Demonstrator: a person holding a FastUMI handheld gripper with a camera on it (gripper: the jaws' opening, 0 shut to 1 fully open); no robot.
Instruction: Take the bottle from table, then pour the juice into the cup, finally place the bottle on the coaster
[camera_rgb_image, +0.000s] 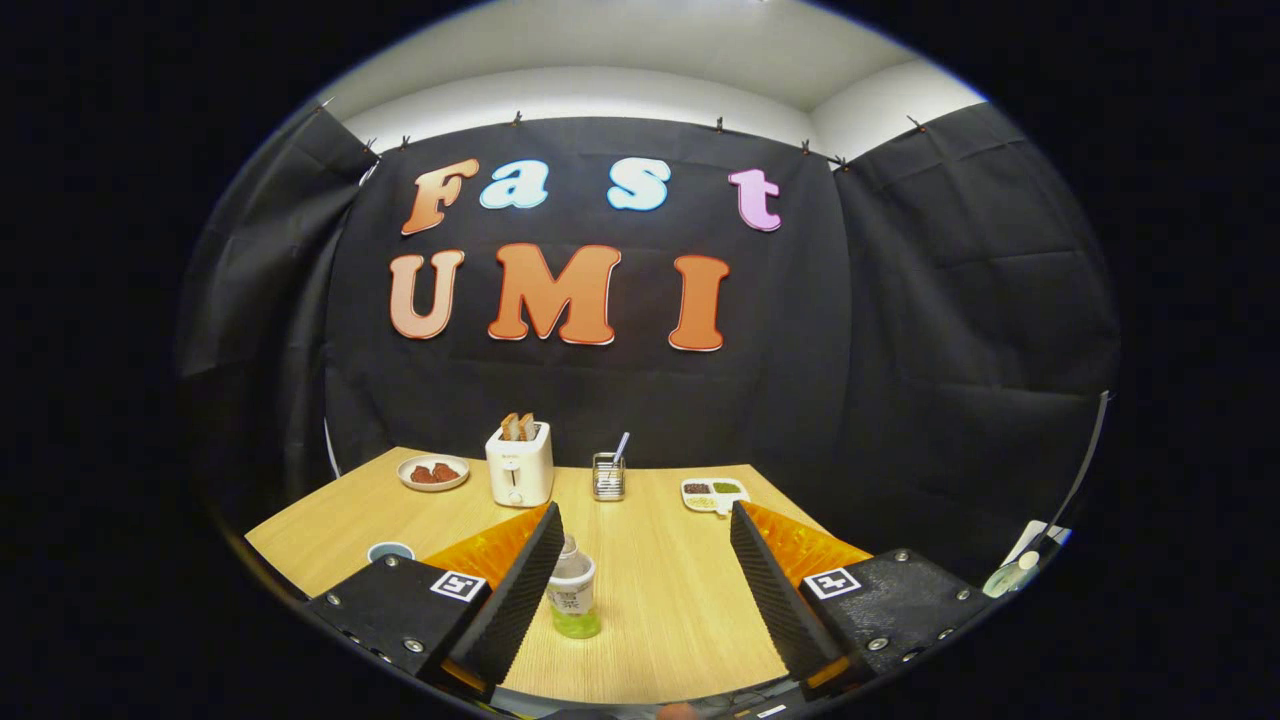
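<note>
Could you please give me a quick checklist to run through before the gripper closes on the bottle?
1. Gripper open wide enough for the bottle: ok.
2. Bottle upright on the table: ok.
3. Bottle centred between the fingers: not ok; it stands right beside the left finger, with a wide gap to the right one.
4. Bottle cap on: cannot tell.
5. Cup in view for pouring: ok, beyond the left finger near the table edge.
6. Coaster located: cannot tell.
</note>
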